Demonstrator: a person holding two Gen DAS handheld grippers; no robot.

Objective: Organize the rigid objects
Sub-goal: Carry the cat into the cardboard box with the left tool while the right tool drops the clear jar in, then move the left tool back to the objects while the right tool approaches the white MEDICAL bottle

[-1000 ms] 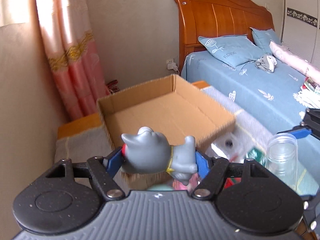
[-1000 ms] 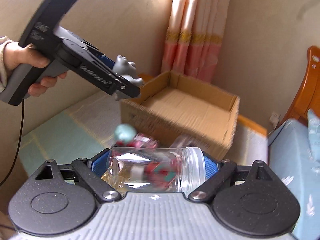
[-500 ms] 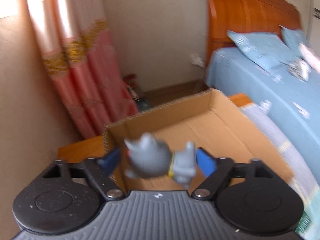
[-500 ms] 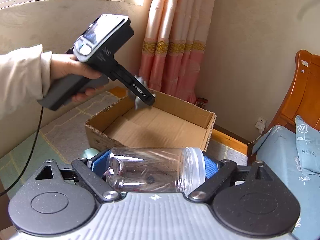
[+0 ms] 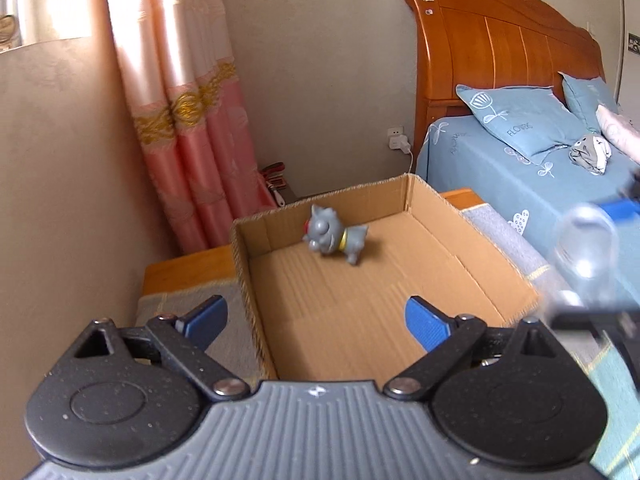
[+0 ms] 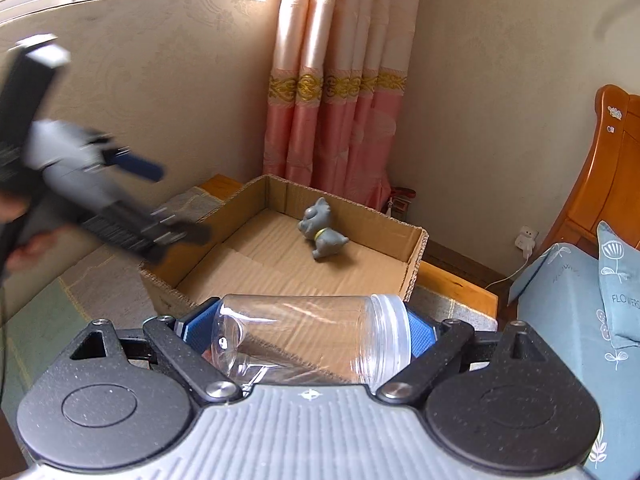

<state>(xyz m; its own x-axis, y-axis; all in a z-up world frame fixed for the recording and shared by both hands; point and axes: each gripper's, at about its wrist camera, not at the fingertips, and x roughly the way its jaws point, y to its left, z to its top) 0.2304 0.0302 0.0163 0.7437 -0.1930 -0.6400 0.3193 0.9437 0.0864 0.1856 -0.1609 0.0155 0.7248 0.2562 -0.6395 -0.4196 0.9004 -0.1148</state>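
A grey toy cat with a yellow collar lies on the floor of the open cardboard box, near its far wall; it also shows in the right wrist view. My left gripper is open and empty above the box's near left corner; it appears blurred in the right wrist view. My right gripper is shut on a clear plastic jar, held sideways just in front of the box. The jar shows blurred in the left wrist view.
The box stands on a cloth-covered wooden table by a wall. A pink curtain hangs behind it. A bed with blue bedding and a wooden headboard lies to the right.
My left gripper opened and let the toy cat go into the box, then drew back. My right gripper with the jar moved closer to the box.
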